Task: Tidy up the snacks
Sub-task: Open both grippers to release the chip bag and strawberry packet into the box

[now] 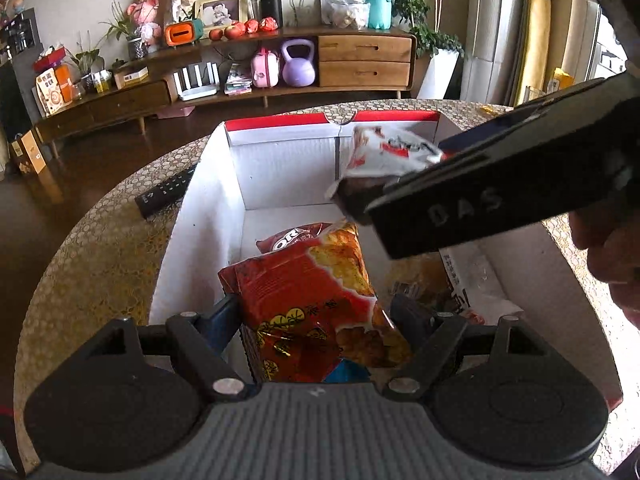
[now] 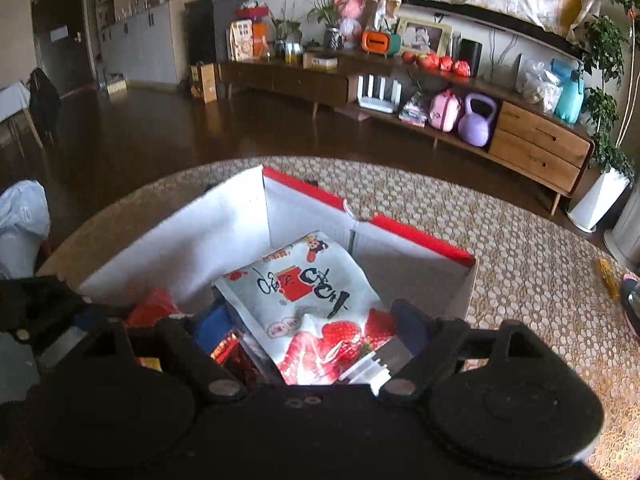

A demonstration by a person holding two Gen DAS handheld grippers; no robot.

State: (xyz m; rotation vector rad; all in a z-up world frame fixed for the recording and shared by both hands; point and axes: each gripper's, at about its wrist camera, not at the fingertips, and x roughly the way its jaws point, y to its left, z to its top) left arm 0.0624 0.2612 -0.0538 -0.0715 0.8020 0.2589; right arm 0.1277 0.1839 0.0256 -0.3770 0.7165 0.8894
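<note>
White corrugated cardboard with a red outer rim forms the one open box [image 1: 280, 168] that stands on the surface [image 1: 100, 248], a rounded top covered in a gold-and-cream pebbled pattern.

Two grippers are over the box, each clamped on one snack bag. The left gripper [image 1: 316, 312] grips a red and orange crinkly foil bag [image 1: 316, 292] between its two blue-padded fingers [image 1: 224, 312]; the bag shows fried snack pieces and yellow characters, and it hangs just inside the near end of the box. Beneath and behind it lies one more red packet [image 1: 292, 240] with white lettering, resting on the box floor.

The right gripper [image 2: 316, 332] is closed on a glossy white pouch [image 2: 308, 292] printed with strawberries, black brush characters, a red square and a small cartoon figure. The pouch has a white screw spout at its near end and tilts down into the far right part of the box. In the left wrist view the same pouch [image 1: 384, 152] juts from the black body of the right gripper, above the box interior.

At the right side of the box floor lie further wrappers, one yellowish and one white with dark print; their number cannot be told. One black remote control [image 1: 168, 196] lies on the surface, touching the box's left wall. A person's hand [image 1: 612, 256] shows at the right edge.
</note>
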